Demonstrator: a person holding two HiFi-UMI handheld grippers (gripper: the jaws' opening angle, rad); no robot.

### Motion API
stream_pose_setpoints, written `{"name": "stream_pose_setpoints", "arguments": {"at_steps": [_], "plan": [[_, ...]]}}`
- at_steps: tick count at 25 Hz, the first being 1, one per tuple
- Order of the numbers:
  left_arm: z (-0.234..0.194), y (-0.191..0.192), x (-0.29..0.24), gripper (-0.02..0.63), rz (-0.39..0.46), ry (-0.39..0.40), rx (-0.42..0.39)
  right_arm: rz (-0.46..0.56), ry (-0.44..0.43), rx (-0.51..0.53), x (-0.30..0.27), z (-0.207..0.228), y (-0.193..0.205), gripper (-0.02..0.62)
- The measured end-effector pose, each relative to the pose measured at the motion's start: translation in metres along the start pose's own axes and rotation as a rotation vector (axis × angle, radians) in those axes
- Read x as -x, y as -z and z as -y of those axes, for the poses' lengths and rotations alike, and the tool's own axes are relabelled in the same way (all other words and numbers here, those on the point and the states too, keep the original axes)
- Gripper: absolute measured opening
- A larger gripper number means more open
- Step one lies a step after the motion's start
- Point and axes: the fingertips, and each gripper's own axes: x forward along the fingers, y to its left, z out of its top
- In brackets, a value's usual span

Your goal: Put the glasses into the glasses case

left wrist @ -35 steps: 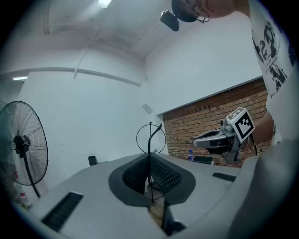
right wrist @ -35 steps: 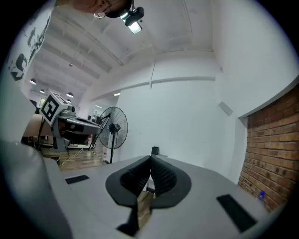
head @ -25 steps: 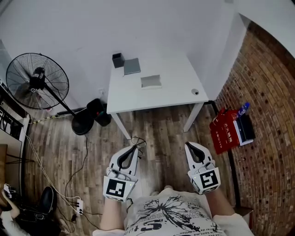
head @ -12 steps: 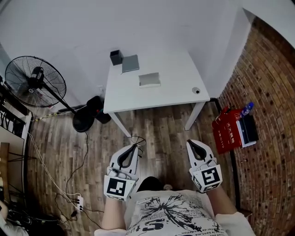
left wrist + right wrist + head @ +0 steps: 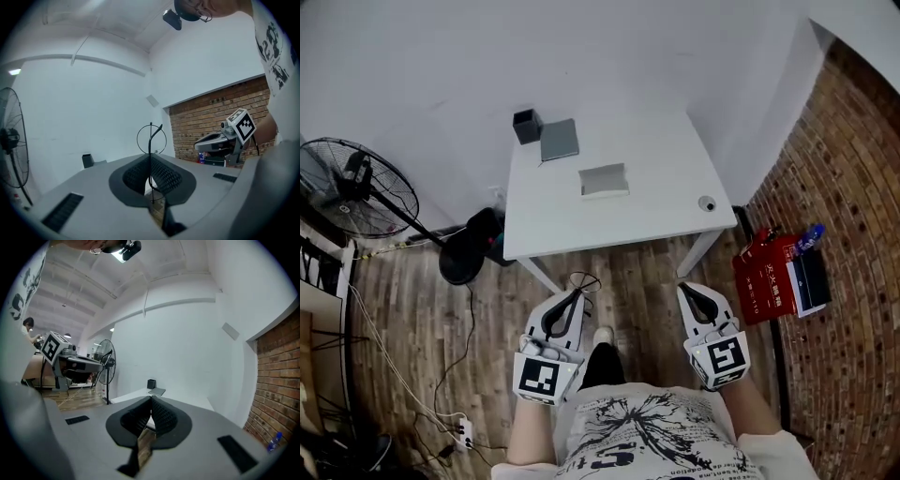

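A thin wire-framed pair of glasses (image 5: pixel 581 281) sticks out of my left gripper (image 5: pixel 578 294), which is shut on it; in the left gripper view one round lens rim (image 5: pixel 151 138) stands up above the closed jaws (image 5: pixel 151 158). My right gripper (image 5: pixel 685 292) is shut with nothing in it, and its jaws (image 5: pixel 151 403) meet tip to tip. Both grippers hang over the wooden floor, short of the white table (image 5: pixel 656 211). A light grey glasses case (image 5: pixel 604 180) lies at the table's middle, apart from both grippers.
On the table's far left stand a black cup (image 5: pixel 526 126) and a flat dark grey pad (image 5: pixel 560 140); a small round thing (image 5: pixel 706 203) sits near its right front corner. A standing fan (image 5: pixel 356 187) is at the left, red boxes (image 5: pixel 769 277) by the brick wall at the right.
The table has come closer and lower in the head view as both grippers moved forward toward it. The fan has slid to the left edge. Both grippers stay shut.
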Motion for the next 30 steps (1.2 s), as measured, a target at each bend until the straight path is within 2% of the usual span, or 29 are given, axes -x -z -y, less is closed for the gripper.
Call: {"name": "stream_pose_setpoints", "arguments": {"at_steps": [6,11,15,20,23,30], "plan": [[-0.085,-0.011,-0.073,0.015,0.037,0.047,0.011,-0.025,0.007,0.008,-0.101,0.018,-0.026,0.015],[-0.165,-0.005,-0.127,0.015,0.037,0.067,0.024,-0.022,0.034,0.021,-0.190,0.029,-0.045,0.015],[-0.208,0.002,-0.164,0.015,0.026,0.091,0.025,-0.025,0.044,0.028,-0.244,0.038,-0.055,0.015],[-0.237,0.012,-0.197,0.015,-0.005,0.105,0.032,-0.028,0.043,0.008,-0.286,0.049,-0.059,0.015],[-0.245,0.027,-0.213,0.016,-0.089,0.118,0.001,-0.036,0.031,-0.001,-0.307,0.058,-0.056,0.015],[-0.256,0.054,-0.273,0.015,-0.192,0.140,-0.056,-0.058,-0.027,-0.010,-0.358,0.089,-0.046,0.015]]}}
